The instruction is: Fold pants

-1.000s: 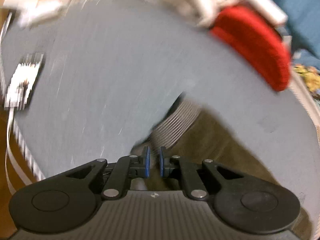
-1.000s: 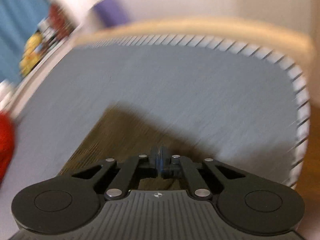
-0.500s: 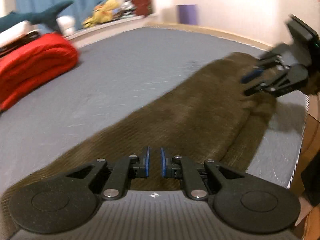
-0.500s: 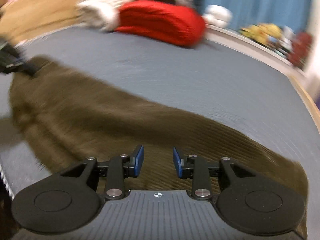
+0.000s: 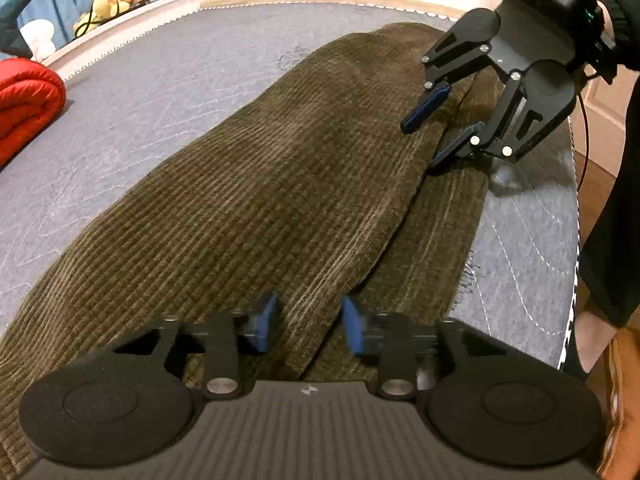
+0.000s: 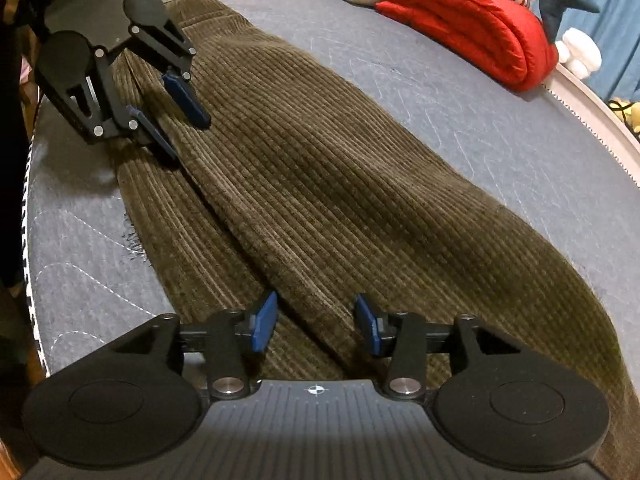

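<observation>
Two grippers face each other across the pants [image 5: 280, 184], which lie lengthwise on our gray mattress [image 5: 160, 80], one leg folded over the other so that a strip of the lower leg shows along the near edge. Our left gripper [image 5: 308, 328] sits at one end with its jaws apart, holding nothing, the edge of the upper leg running between its blue fingers [image 5: 266, 322]. From the right wrist view we see the same gripper [image 6: 176, 120] over the far end of the pants [image 6: 320, 184]. Our right gripper [image 6: 316, 326] likewise has its jaws spread and empty above the cloth; the left view shows it [image 5: 432, 136] near the mattress edge. We see a rolled red blanket [image 6: 472, 24] lying well apart from the pants.
</observation>
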Available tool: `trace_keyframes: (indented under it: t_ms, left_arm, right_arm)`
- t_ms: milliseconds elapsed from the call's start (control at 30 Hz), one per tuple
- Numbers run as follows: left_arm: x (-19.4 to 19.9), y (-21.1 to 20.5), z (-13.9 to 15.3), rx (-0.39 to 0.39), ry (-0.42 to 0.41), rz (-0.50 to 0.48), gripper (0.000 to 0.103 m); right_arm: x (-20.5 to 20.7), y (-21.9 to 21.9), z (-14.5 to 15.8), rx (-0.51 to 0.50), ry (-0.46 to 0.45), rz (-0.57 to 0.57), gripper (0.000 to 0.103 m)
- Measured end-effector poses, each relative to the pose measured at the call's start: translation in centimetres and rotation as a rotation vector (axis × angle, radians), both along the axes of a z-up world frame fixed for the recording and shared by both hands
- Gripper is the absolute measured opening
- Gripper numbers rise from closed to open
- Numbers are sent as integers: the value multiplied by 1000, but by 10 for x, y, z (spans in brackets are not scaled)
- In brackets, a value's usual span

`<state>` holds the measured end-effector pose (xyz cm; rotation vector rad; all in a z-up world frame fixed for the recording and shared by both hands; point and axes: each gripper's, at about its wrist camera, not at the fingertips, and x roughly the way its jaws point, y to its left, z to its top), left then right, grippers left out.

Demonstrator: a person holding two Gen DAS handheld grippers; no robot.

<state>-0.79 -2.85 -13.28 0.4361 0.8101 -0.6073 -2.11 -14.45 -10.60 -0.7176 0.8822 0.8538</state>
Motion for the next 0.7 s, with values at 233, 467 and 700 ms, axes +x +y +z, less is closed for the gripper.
trace_keyframes:
  t_ms: [233,467,700]
  left_arm:
    - [-19,13,34,-52,-66,-22,9]
    - [-52,29,60,-130,44,-159,9]
    - [-45,34,64,-154,53,-95,40]
  right_arm:
    - [-10,-10,10,-1,-38,41,12]
    - [-28,-34,70,110,63,99,9]
    - [-45,-49,41,-39,207,118,8]
